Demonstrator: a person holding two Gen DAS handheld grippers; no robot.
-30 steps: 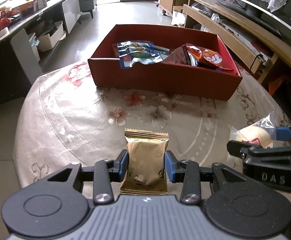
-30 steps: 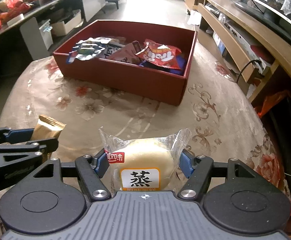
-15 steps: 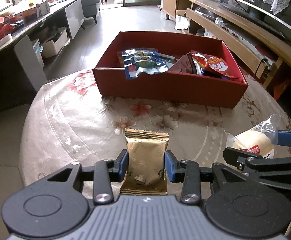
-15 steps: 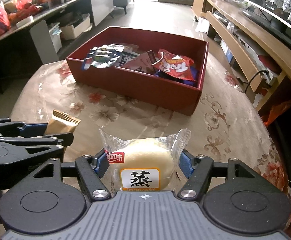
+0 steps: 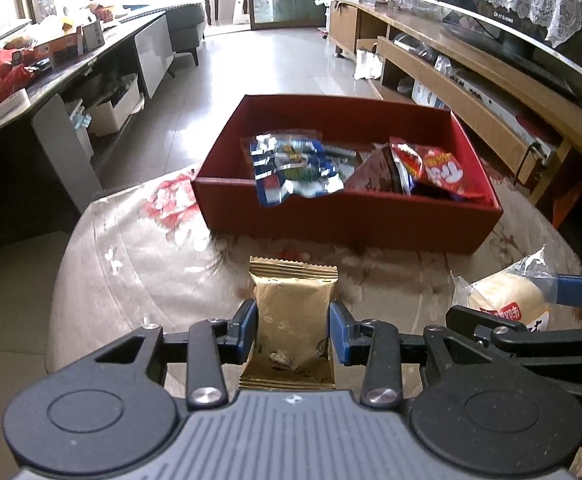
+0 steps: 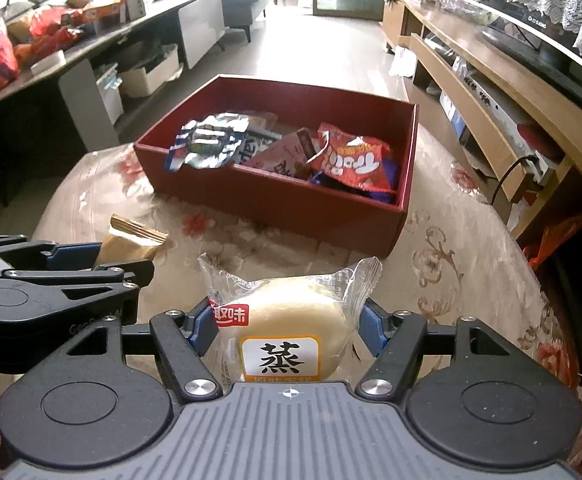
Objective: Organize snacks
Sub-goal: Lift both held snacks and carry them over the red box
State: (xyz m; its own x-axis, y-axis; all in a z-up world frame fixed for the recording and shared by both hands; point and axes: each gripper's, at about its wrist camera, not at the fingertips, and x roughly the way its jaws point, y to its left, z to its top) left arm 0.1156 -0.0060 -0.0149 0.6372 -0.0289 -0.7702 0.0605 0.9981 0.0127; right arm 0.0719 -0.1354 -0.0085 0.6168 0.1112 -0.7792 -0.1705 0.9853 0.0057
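My left gripper (image 5: 293, 330) is shut on a gold foil snack packet (image 5: 293, 312), held above the floral tablecloth (image 5: 131, 264). My right gripper (image 6: 285, 330) is shut on a clear-wrapped steamed bun (image 6: 291, 320) with a red and orange label. Each gripper shows at the edge of the other's view: the bun (image 5: 503, 300) at the right, the gold packet (image 6: 133, 240) at the left. Beyond both stands a red open box (image 5: 355, 220) (image 6: 275, 200) holding a blue-silver bag (image 5: 291, 164), a red bag (image 6: 351, 160) and other packets.
The round table's edge (image 5: 63, 280) drops off to the left onto a tiled floor. A long wooden TV console (image 6: 491, 92) runs along the right. A dark counter (image 5: 51, 68) with boxes and red bags lines the left. An orange bag (image 6: 563, 240) lies low at the right.
Both grippers have lifted with their snacks still held, and the views have tilted up, so the red box now sits lower and more of the room shows behind it.
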